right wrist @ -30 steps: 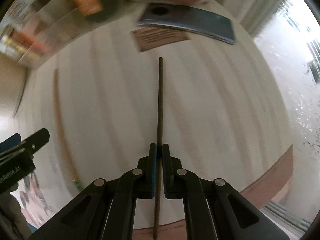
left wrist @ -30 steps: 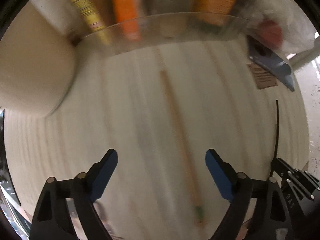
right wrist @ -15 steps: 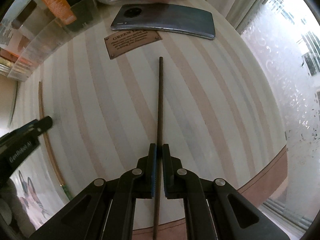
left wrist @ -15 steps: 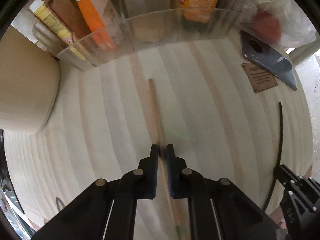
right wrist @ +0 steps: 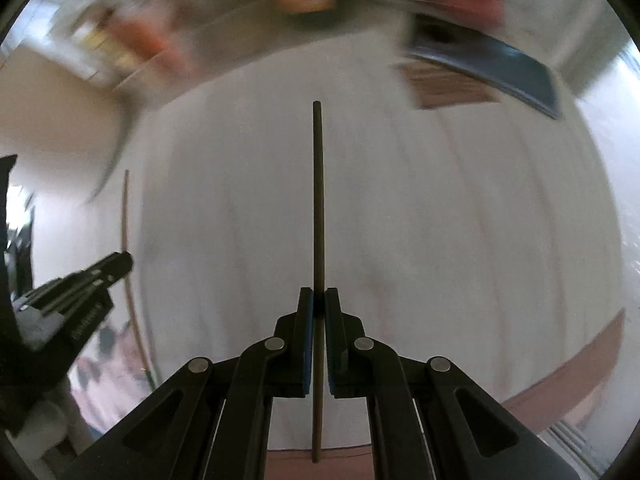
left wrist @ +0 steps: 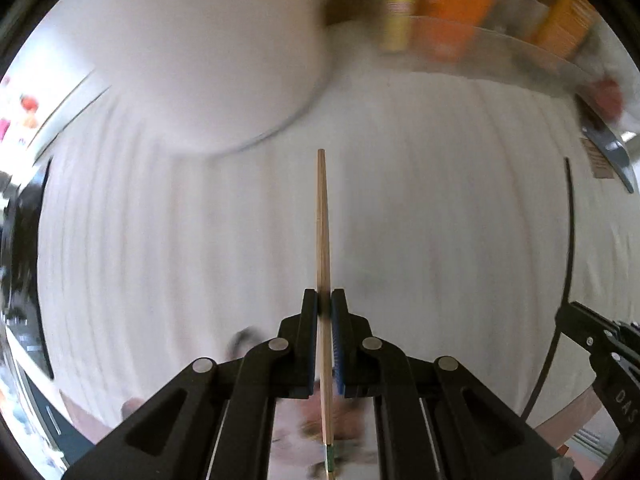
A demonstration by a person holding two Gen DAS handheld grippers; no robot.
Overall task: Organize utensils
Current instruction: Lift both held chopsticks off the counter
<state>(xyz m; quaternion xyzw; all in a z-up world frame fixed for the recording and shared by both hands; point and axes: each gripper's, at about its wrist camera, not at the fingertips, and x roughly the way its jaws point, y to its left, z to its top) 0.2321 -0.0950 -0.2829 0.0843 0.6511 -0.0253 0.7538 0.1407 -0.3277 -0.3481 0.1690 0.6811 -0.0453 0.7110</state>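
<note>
Pointing straight ahead, wooden chopstick [left wrist: 322,240] lies along left gripper [left wrist: 324,300].

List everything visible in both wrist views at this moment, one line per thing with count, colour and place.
light wooden chopstick: one, tan with a green band near its lower end, clamped in the left gripper
dark chopstick: one, dark brown, clamped in the right gripper
table: one, pale striped wood, under both grippers
white round container: one, cream, far left of table
clear organizer: one, transparent, back edge, holding orange and yellow packages, blurred
phone: one, dark blue-grey, back right
brown label card: one, beside the phone
left gripper: black with blue pads, shut
right gripper: black with blue pads, shut
</note>
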